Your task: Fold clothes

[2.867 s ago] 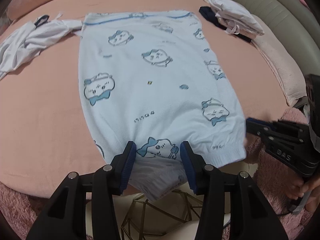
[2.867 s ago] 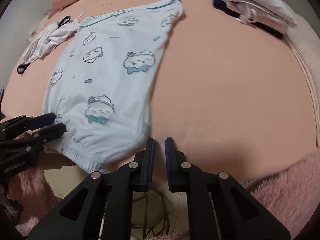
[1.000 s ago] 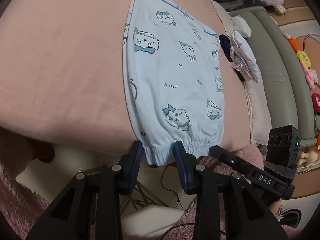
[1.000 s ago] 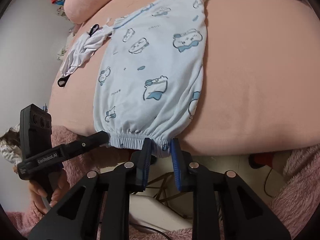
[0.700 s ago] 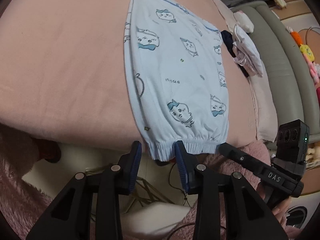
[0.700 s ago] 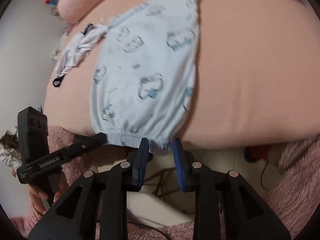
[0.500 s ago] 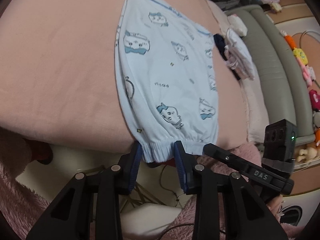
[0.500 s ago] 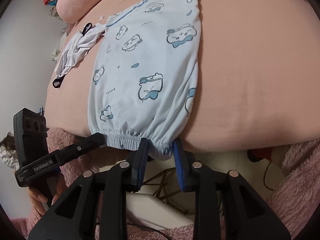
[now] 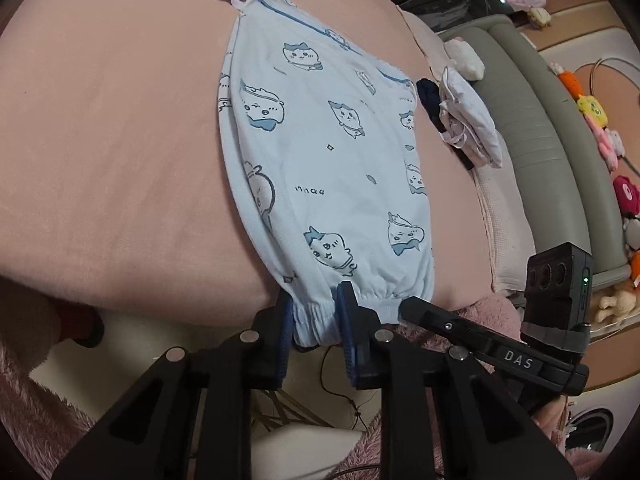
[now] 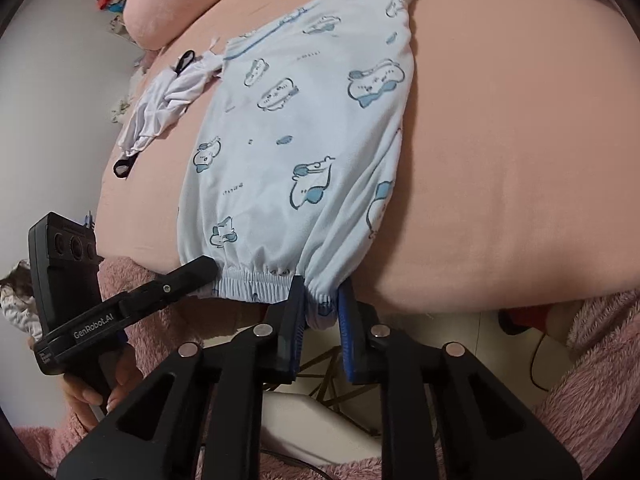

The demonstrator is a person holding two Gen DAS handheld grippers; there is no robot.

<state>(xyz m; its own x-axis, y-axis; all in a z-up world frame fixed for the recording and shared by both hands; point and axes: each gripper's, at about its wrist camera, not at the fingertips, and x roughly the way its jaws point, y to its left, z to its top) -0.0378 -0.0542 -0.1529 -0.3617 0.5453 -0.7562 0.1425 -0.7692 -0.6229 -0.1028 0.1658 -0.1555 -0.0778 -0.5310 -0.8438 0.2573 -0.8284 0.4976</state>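
- The pale blue pyjama trousers [image 9: 328, 168] with a cartoon print lie spread flat on the pink bed [image 9: 112, 140], their elastic hem hanging just over the near edge.
- The left gripper [image 9: 314, 320] has its blue-padded fingers set either side of the gathered hem at its left end; whether they actually pinch the cloth cannot be told.
- The right gripper [image 10: 323, 308] brackets the hem's right end the same way; the fabric bunches between its jaws, but a firm clamp is not clear.
- A crumpled white garment [image 10: 168, 100] lies on the bed just beside the trousers' far left corner.
- A stack of folded clothes [image 9: 468, 120] sits on the bed to the right of the trousers.
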